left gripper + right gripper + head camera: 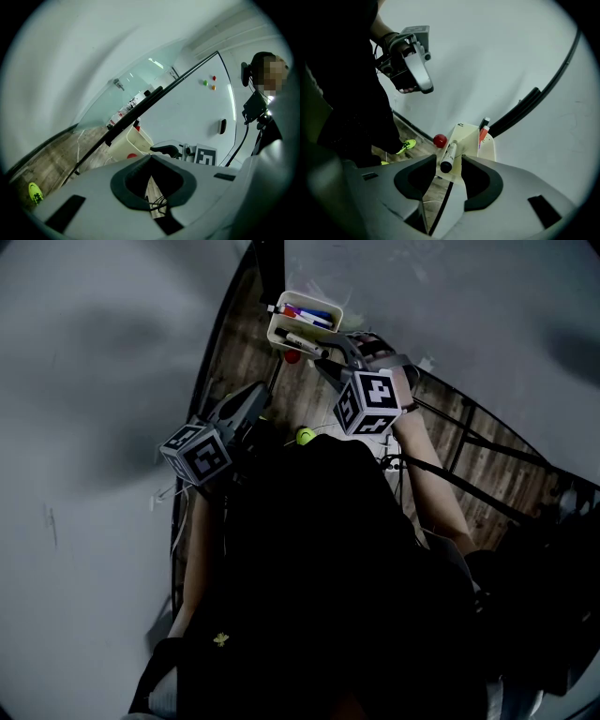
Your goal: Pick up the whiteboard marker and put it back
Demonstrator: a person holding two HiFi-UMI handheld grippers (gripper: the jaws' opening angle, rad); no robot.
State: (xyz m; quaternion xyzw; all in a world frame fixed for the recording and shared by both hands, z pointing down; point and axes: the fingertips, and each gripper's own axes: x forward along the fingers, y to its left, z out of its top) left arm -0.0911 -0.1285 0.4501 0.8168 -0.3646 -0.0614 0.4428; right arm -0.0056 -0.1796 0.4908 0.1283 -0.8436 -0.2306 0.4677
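Observation:
A cream marker tray (275, 331) hangs at the whiteboard's foot, with several markers (309, 315) in it. In the right gripper view a white marker with a black cap (451, 150) lies over the tray (471, 140), cap end toward me. My right gripper (449, 159) is open, and this marker lies between its tips with a thin gap on each side. The head view shows that gripper (323, 357) right at the tray. My left gripper (251, 401) hangs to the left of the tray. Its tips meet (150, 157), so it is shut and empty.
A red ball (439, 140) sits by the tray's left side. The whiteboard (197, 108) carries small magnets (213, 82) and a dark eraser (222, 125). Below lie a wooden floor, a cable and a yellow-green shoe (408, 146). My own dark torso fills the lower head view.

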